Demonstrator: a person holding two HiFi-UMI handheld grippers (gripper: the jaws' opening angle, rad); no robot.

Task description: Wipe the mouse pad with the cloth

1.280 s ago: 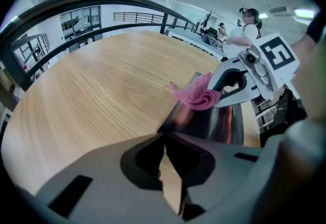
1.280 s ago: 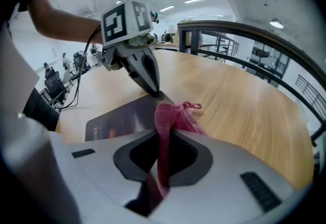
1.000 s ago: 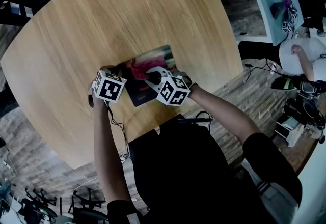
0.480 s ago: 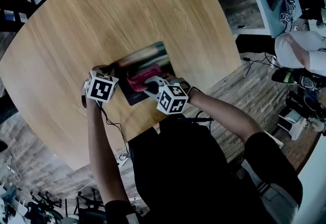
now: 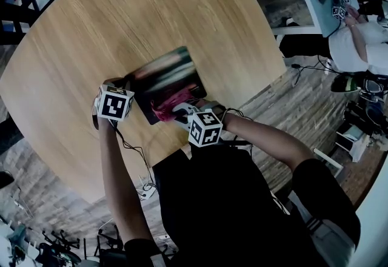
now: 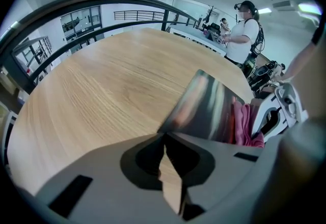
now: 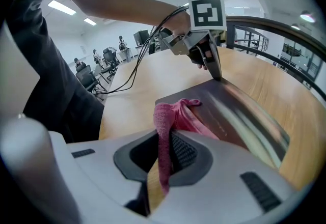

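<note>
At the left, the left hand-held gripper [image 6: 164,137] has its jaws together, and their tips rest at the near-left corner of the mouse pad [image 5: 165,77]. It seems to press this corner down; I cannot tell if the edge itself is pinched. The pad lies flat on the wooden counter [image 5: 151,11], near the edge where the person stands. Its dark surface is glossy, with pale streaks of reflected light. On the part of the pad nearest the person lies the pink cloth [image 7: 175,115], bunched and touching the surface. To the right of it, the right hand-held gripper [image 7: 162,163] is clamped on the cloth: a strip of the fabric runs down between its two jaws, and the rest spreads out on the pad in front. In my judgement the wiping is in progress, and most of the pad beyond the cloth remains to be covered. To do it well, the left side should pin the corner firmly so that the pad does not slide. The right side should press the cloth flat and draw it in long overlapping strokes, up to each edge, without losing the fabric.
</note>
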